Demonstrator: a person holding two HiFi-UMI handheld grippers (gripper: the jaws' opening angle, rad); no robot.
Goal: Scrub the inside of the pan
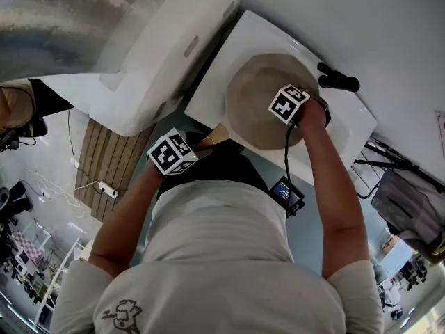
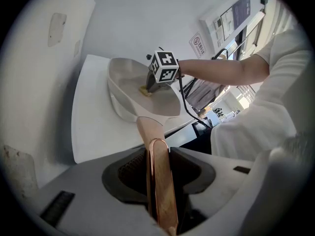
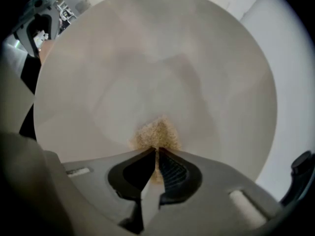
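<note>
White tabletop [image 1: 212, 92] — black object [image 1: 338, 81] on it; wall poster [image 2: 231, 17].

Round cream pan [image 1: 261, 99] sat on white table [image 1: 212, 96], copper handle [image 2: 160, 181] pointed near, yellow sponge [image 3: 156, 134] pressed against its inside

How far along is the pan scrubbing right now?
Done: the left gripper is clamped on the handle, steadying the pan. In hand: the right gripper presses a yellowish scrub pad against the pan's inner surface. Left: unclear; the inside shows no obvious grime or suds, so coverage cannot be judged.
</note>
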